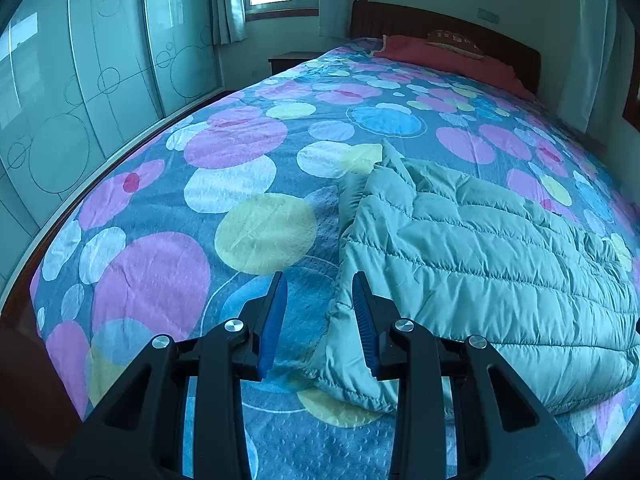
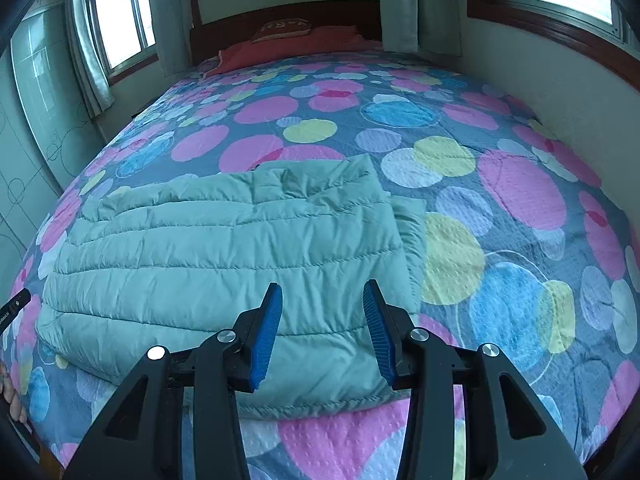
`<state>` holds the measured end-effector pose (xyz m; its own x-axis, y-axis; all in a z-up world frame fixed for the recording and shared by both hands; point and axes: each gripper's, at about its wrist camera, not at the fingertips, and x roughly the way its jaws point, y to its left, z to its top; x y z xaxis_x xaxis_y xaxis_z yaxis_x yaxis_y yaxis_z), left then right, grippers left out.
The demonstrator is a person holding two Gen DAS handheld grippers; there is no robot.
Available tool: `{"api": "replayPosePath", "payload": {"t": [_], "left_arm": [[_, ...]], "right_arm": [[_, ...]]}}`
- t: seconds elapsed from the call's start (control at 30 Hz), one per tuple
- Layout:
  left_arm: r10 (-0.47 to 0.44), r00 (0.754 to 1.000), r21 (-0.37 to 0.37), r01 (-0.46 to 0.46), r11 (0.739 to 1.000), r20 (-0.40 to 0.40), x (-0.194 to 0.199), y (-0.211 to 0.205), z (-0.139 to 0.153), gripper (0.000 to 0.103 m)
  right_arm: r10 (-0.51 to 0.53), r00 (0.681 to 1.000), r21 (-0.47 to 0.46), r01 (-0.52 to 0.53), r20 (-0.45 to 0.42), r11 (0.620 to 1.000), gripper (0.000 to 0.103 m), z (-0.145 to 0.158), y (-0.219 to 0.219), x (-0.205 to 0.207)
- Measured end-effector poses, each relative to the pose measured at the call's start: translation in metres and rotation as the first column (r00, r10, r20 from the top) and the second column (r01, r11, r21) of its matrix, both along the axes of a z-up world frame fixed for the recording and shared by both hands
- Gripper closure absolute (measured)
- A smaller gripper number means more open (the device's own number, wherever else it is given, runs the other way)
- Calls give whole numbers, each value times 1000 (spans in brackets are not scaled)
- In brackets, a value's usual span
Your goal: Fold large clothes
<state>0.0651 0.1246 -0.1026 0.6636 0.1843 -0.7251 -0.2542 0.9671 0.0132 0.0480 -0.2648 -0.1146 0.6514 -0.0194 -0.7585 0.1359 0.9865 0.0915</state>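
Observation:
A pale green quilted puffer jacket [image 1: 480, 248] lies folded over on the bed near its foot; it also shows in the right wrist view [image 2: 224, 248]. My left gripper [image 1: 320, 284] is open and empty, hovering just above the jacket's left front corner. My right gripper [image 2: 322, 292] is open and empty, above the jacket's right front part. Both have blue pads on black fingers [image 2: 268, 332]. A sleeve edge sticks out at the jacket's right side [image 2: 408, 220].
The bed has a bedspread with coloured circles [image 1: 256, 232], a red pillow [image 2: 288, 48] and a dark headboard [image 2: 288, 20]. Sliding wardrobe doors [image 1: 80, 80] stand on the left. A white wall [image 2: 560, 92] borders the right side. A nightstand [image 1: 292, 60] stands by the window.

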Motion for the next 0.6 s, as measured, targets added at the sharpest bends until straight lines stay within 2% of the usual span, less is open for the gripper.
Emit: {"api": "replayPosePath", "payload": {"t": [0.3, 0.6], "left_arm": [[-5, 1000, 65, 6, 998, -15, 15, -10, -10, 69], [37, 998, 66, -34, 997, -43, 23, 7, -22, 69]], "right_arm": [[118, 993, -47, -118, -6, 992, 60, -5, 61, 40], [175, 985, -74, -174, 0, 982, 60, -4, 100, 62]]}}
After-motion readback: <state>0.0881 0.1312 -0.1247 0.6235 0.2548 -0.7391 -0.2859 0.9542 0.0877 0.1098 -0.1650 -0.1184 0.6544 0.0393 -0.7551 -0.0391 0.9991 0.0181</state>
